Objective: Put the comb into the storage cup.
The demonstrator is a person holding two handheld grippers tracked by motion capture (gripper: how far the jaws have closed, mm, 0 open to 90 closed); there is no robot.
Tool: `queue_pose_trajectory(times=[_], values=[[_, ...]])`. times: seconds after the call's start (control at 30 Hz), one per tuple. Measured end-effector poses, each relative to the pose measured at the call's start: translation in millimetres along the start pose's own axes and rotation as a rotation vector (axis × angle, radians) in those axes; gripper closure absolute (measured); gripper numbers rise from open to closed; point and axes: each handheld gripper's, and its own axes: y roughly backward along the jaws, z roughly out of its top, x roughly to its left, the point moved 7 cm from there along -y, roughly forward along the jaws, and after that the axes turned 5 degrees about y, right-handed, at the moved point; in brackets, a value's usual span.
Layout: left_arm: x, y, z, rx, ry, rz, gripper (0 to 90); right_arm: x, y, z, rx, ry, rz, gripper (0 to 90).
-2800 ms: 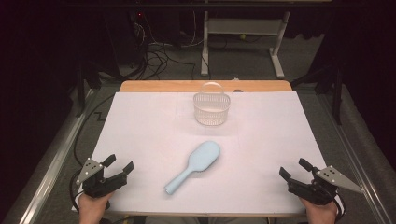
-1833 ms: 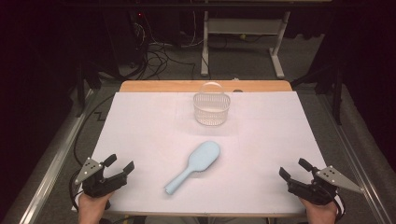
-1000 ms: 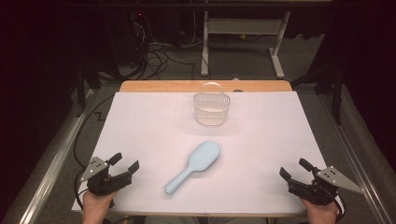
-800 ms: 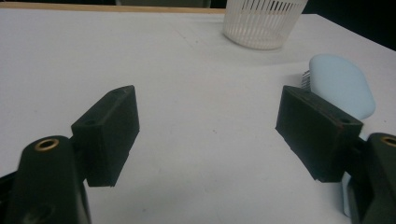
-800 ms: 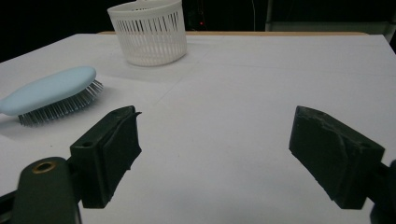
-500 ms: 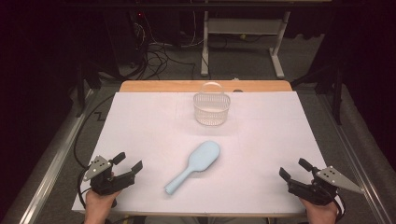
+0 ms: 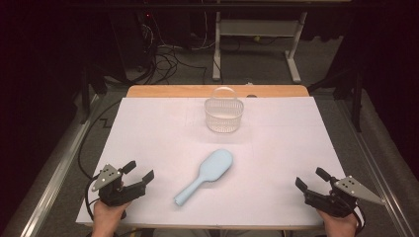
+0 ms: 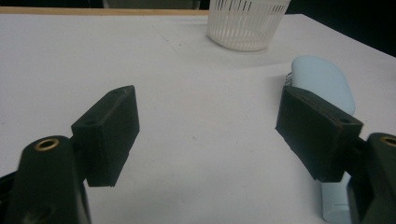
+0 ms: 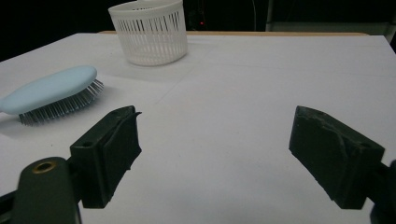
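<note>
A light blue hairbrush [image 7: 207, 174] lies bristles down near the middle of the white table [image 7: 276, 148], handle toward the front left. It also shows in the left gripper view as the hairbrush [image 8: 322, 86] and in the right gripper view as the hairbrush [image 9: 51, 93]. A white slotted basket [image 7: 224, 114] stands upright behind it. My left gripper [image 7: 140, 171] is open at the front left, a short way left of the brush handle. My right gripper [image 7: 312, 178] is open at the front right, nothing between its jaws.
A wooden strip [image 7: 197, 91] runs along the table's far edge. Beyond it are cables [image 7: 168, 54] on the floor and a white desk frame [image 7: 257, 34]. Metal rails [image 7: 54, 182] flank the table on both sides.
My left gripper has moved right and a little forward, toward the brush handle. The right gripper, brush and basket have stayed put.
</note>
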Motion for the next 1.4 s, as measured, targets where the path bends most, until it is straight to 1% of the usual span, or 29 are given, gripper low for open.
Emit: queue_pose_trajectory(times=[0.17,0.2,0.27,0.47,0.77,1.1,1.4], values=[[-4.3,-1.8,1.1,-0.001,-0.008,-0.006,20.9,-0.2,0.1,0.1,0.0,-0.003,-0.001,16.5],[-6.1,-2.3,1.3,0.002,-0.006,-0.015,20.9,-0.2,0.2,0.0,0.0,-0.003,-0.003,16.6],[-7.1,-2.3,1.7,0.001,-0.002,-0.019,20.9,-0.3,0.4,0.0,0.001,-0.005,-0.006,16.5],[-11.9,-3.3,3.2,-0.001,-0.013,-0.028,20.9,-0.5,0.5,0.1,0.001,-0.005,-0.01,16.5],[-21.7,-9.2,5.3,0.006,-0.024,-0.05,20.9,-0.4,0.8,0.3,-0.002,-0.004,-0.007,16.5],[-28.0,-12.9,8.1,0.007,-0.03,-0.069,20.9,0.1,0.9,0.3,-0.003,-0.004,-0.001,16.5],[-32.7,-16.9,10.4,0.012,-0.039,-0.075,20.9,0.1,-0.4,-0.4,0.0,-0.012,0.012,16.5]])
